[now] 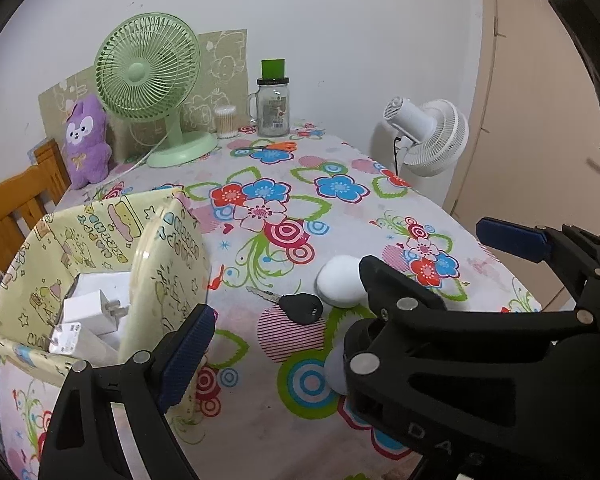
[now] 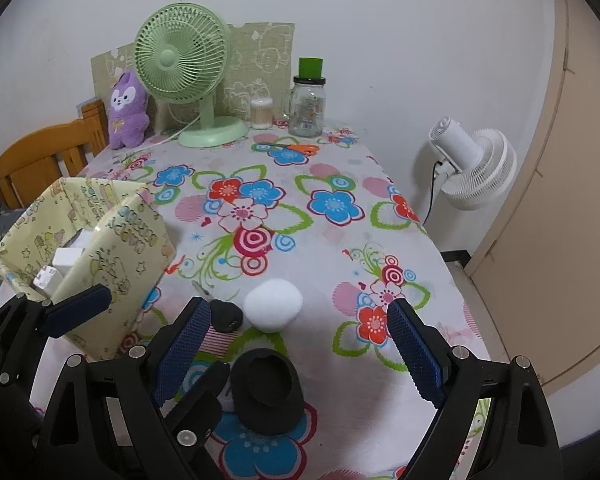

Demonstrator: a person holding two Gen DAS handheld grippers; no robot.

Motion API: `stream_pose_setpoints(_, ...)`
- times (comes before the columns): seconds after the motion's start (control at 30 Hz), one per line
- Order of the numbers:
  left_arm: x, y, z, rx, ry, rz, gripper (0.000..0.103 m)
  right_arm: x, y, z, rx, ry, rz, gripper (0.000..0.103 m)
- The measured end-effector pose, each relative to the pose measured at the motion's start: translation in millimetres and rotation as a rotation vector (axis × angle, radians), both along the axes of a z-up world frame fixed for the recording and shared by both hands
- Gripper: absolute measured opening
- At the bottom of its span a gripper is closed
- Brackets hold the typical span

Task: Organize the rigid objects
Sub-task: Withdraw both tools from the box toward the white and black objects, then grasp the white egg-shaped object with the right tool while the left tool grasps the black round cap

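Between the wide-apart right fingers (image 2: 416,354), white puff (image 2: 273,305) and black cup (image 2: 269,396)

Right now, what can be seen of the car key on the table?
The car key has a bulky black plastic head and a thin silver metal blade. It lies flat on the flowered tablecloth, blade pointing toward the yellow box, head next to the white round object. Neither gripper touches it.
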State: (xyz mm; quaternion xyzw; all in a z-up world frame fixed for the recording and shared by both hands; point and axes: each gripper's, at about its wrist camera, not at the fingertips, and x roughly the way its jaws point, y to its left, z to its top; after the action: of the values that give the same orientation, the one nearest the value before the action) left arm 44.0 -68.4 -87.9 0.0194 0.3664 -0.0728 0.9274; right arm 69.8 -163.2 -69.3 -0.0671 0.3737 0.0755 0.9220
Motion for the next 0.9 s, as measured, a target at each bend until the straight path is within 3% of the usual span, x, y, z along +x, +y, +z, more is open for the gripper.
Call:
stream_pose_setpoints(0.33,2,-12,-18,0.055,-0.001,-0.04,0.093,7,-13,-25,0.024,0.01,0.003,0.091)
stream_pose_setpoints(0.53,11,-13,-39,0.02,0.065,-0.038,0.088,7,-9,-38,-0.009,0.007,0.041,0.091)
stream_pose_setpoints(0.9,13,-13,-50,0.004,0.064,-0.027,0.081,14,-21,-54,0.002,0.042,0.024,0.091)
